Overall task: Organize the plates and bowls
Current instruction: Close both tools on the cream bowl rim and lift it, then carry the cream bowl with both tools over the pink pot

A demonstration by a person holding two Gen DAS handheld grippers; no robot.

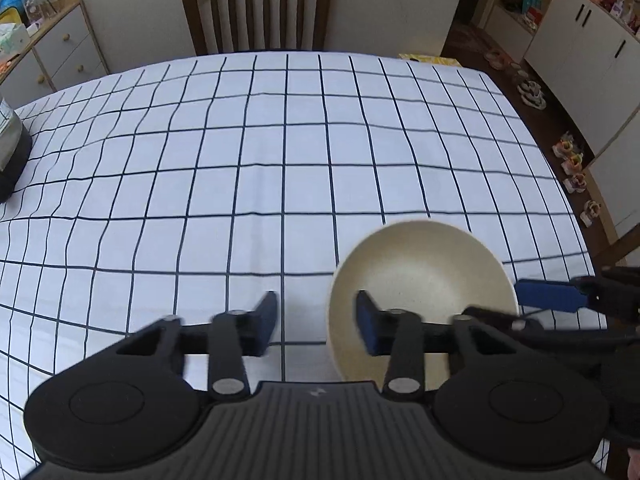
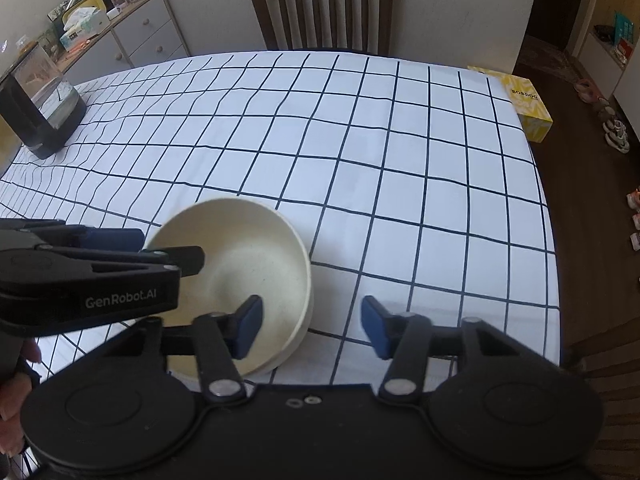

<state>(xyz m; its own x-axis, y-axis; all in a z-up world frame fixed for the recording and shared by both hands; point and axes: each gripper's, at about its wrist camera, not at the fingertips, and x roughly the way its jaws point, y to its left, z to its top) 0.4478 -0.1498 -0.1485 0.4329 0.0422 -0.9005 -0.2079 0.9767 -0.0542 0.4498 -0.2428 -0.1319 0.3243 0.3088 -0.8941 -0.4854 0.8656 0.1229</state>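
Checked tablecloth (image 1: 240, 160) carries a cream bowl (image 1: 420, 280) between both tongs. Left gripper (image 1: 316, 322) and right gripper (image 2: 312, 326) each straddle its rim (opposite sides), jaws parted, pads not visibly pressing.

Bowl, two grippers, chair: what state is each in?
Bowl: upright, empty, apparently nested in another dish.
Left gripper: open, fingers astride the bowl's rim.
Right gripper: open, fingers astride the opposite rim.
Chair: pushed in at the table.
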